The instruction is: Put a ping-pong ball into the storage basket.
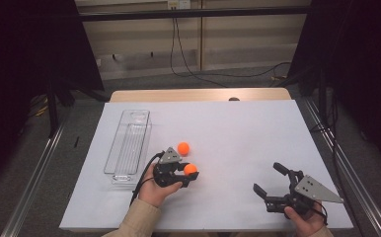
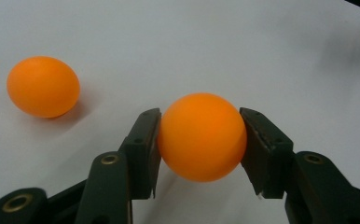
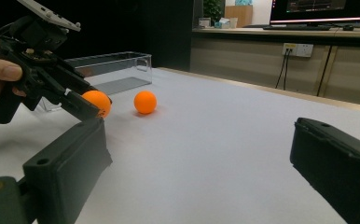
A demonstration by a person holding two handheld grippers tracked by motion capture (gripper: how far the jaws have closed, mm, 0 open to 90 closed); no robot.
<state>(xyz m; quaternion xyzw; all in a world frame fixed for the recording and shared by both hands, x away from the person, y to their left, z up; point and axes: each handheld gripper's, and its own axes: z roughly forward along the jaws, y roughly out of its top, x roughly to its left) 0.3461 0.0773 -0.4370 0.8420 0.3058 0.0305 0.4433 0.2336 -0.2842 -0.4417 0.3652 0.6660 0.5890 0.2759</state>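
Note:
Two orange balls are on the white table (image 1: 238, 128). My left gripper (image 1: 187, 177) is shut on one orange ball (image 1: 190, 169); in the left gripper view the held ball (image 2: 201, 136) sits squeezed between both pads (image 2: 143, 140), just over the table surface. The second orange ball (image 1: 183, 148) rests free on the table just beyond it, and appears up and to the left (image 2: 43, 86) in the left gripper view. My right gripper (image 1: 267, 177) stands open near the front right edge with nothing between its jaws. From the right gripper view both balls (image 3: 98, 101) (image 3: 145, 101) lie ahead to the left.
A clear, long plastic tray (image 1: 128, 143) lies on the left part of the table, just left of the left hand (image 1: 151, 190). The white sheet ends at a wooden table edge (image 1: 198, 95) at the back. Cables run across the floor behind.

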